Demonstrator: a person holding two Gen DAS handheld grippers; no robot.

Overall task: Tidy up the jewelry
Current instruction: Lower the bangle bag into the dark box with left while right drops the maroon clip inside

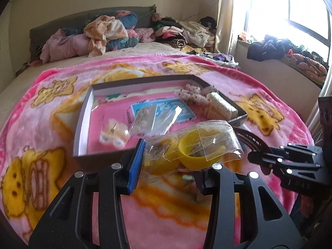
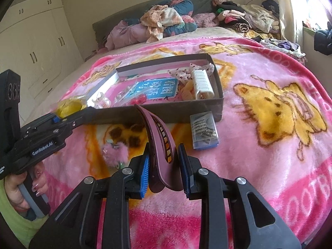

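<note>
While both tools hang just short of the box, each already carries a piece meant for it. A clear bag of yellow bangles [image 1: 186, 147] sits pinched at its lower corner by the left gripper [image 1: 168, 170], its loose plastic ballooning above the fingers and reaching the near wall of the box [image 1: 83, 112]; gripping the wrapper instead of the rings probably keeps the slippery hoops together as one bundle. In the right wrist view a maroon hair claw [image 2: 159, 145] stands upright between the blue pads, the right gripper [image 2: 165, 170] closed against its flat sides so the curved teeth point toward the box and clear the blanket.

Inside the shallow dark box lie a white ribbed case [image 2: 202, 83] in the far right corner, a frilly dotted scrunchie [image 2: 182, 73] beside it, a blue printed card [image 2: 154, 89] on the floor, and small clear packets [image 1: 145, 120] near the front, with a pale clip [image 1: 113, 136] at the left. Floor space looks free toward the back left, a likely spot for either load.

Still outside, on the pink cartoon blanket [image 2: 259, 145], rest a clear pack of metal pins [image 2: 204, 131] just beside the box's near wall and a fluffy pink pom-pom [image 2: 115, 153] in front of it, apparently awaiting their turn.
</note>
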